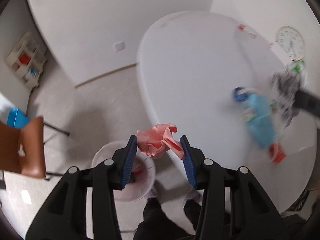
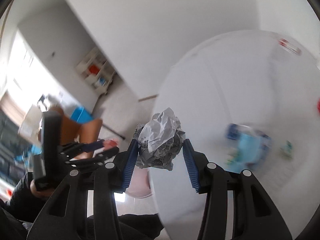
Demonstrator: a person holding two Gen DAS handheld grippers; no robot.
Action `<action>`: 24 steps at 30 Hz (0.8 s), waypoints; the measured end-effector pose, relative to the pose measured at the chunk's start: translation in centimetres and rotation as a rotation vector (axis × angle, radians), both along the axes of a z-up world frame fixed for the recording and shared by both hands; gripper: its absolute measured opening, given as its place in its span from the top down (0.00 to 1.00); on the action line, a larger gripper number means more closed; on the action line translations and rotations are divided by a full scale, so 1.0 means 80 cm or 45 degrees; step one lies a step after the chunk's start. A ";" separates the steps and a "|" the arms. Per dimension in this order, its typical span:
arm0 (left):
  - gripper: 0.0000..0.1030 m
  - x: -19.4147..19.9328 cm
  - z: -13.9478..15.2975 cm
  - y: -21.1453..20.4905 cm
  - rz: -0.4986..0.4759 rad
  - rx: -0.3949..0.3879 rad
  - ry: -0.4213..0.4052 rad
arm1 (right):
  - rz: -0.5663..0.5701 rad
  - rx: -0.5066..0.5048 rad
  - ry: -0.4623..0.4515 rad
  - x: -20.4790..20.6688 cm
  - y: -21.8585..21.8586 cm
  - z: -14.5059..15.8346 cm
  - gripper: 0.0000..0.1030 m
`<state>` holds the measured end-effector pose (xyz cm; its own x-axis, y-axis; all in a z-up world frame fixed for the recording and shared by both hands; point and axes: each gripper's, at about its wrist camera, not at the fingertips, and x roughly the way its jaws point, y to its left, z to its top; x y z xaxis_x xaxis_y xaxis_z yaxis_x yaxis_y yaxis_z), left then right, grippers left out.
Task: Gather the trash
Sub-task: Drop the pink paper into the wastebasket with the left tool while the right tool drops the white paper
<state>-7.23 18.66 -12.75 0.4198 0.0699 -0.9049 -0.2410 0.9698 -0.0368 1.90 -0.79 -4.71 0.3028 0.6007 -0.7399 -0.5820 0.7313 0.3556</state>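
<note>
left gripper [image 1: 160, 147] pinched a crumpled pink paper [image 1: 160, 143] between its pads; right gripper [image 2: 161, 146] likewise clamped a crumpled newspaper ball [image 2: 160, 138].

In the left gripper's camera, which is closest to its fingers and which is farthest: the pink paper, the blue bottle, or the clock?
1. Crumpled pink paper: held between the left gripper fingers.
2. Blue bottle: lying on the table, to the right.
3. Round clock: far right, at the table's back.

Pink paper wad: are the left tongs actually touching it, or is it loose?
Touching. The left wrist view shows both blue pads of the left tongs pressed against the sides of the pink paper wad, holding it above the floor.
</note>
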 end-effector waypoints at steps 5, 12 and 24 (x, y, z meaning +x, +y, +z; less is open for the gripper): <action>0.53 -0.025 -0.052 0.065 0.091 -0.130 0.084 | 0.101 -0.072 0.020 -0.007 0.084 -0.006 0.54; 0.35 -0.050 -0.094 0.126 0.161 -0.193 0.127 | 0.182 -0.152 0.059 -0.033 0.153 -0.028 0.54; 0.08 -0.091 -0.037 0.184 0.379 -0.083 -0.001 | 0.363 -0.204 0.118 -0.060 0.216 -0.071 0.53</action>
